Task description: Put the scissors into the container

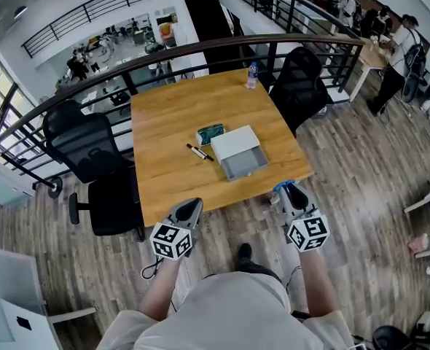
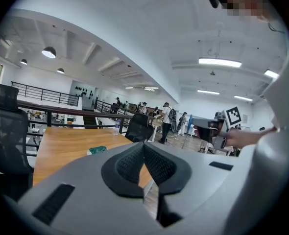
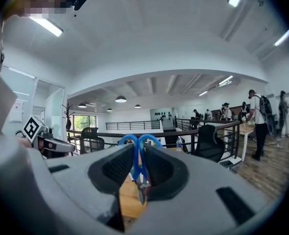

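Was an open-plan office, mezzanine level. Wooden desk (image 1: 164, 122) with black mesh office chairs (image 1: 90, 146) round it. Black railing (image 1: 200, 44) overlooked a lower floor (image 1: 116, 39) full of workstations. People (image 1: 399, 46) stood at a table (image 1: 372, 55) along the walkway. Plank floor (image 1: 361, 173) underfoot, strip lights (image 2: 219, 61) overhead. Same railing and chairs showed in both gripper views.

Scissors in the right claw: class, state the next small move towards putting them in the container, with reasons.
Probably carry the right claw forward and leftward over the table towards the open grey container. The scissors are already clamped between its jaws, but the claw hangs at the table's near edge, short of the container.
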### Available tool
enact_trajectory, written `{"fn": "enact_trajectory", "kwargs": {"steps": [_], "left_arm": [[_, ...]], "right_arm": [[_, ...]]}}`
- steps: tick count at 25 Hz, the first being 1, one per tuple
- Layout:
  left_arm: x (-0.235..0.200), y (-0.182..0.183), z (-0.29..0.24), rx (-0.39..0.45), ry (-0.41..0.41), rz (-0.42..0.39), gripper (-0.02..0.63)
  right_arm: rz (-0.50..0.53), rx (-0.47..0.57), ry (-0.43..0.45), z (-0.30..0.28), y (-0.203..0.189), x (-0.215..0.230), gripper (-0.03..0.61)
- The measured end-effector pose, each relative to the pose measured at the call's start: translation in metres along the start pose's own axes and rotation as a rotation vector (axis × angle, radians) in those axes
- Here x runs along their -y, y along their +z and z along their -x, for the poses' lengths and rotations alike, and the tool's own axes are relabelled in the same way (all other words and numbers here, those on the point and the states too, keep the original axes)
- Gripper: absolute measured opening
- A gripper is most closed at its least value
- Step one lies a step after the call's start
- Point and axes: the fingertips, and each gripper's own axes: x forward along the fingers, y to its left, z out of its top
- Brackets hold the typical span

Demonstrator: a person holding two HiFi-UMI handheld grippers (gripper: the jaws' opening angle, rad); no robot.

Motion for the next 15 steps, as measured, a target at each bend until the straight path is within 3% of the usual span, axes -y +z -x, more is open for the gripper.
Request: {"fn": "enact_trajectory", "kwargs": {"steps": [15], "left_arm": [[-0.013,0.016,-0.131,-0.044,0.12,0.025,-0.008]], "right_arm": [[-0.028,-0.056,0.127,-0.101,-0.009,0.118,0.08]]}}
